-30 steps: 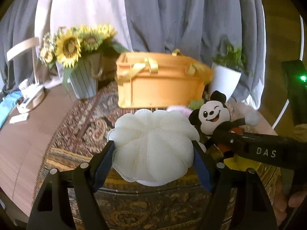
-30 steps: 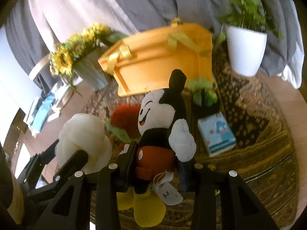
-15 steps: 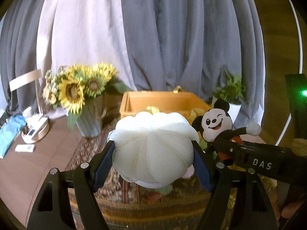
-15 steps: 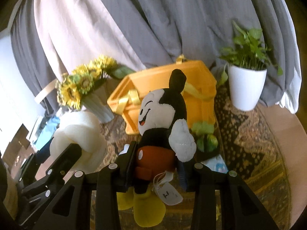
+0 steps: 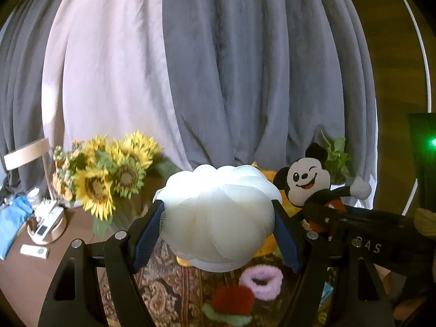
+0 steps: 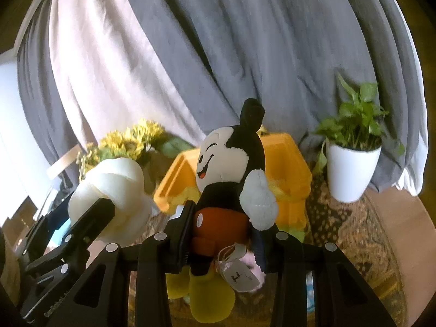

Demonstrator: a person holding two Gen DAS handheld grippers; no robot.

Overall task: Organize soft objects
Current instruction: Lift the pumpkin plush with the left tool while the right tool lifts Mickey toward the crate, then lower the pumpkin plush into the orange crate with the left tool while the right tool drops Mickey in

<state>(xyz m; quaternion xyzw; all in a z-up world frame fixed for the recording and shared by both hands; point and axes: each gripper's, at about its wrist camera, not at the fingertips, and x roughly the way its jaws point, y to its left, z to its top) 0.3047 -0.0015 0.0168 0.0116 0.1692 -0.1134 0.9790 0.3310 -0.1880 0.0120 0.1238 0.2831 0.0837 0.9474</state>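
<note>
At the left of the left wrist view, yellow sunflowers in a vase (image 5: 109, 179) stand on the desk. At centre, the left gripper (image 5: 218, 231) is clamped on a white mesh bath pouf (image 5: 218, 215), held aloft. To the right, the right gripper (image 6: 222, 234) squeezes a black-and-white plush mouse toy (image 6: 231, 169) before the orange storage basket (image 6: 288, 169).

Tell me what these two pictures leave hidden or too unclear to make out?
- Orange basket: its inside is hidden in the right wrist view by the mouse plush; in the left wrist view the white bath pouf covers nearly all of it.
- Plush's paper tag: print too blurred to read.
- Red and green plush: blurred, what it is is unclear.
- Sunflowers: blurred in the right wrist view.
</note>
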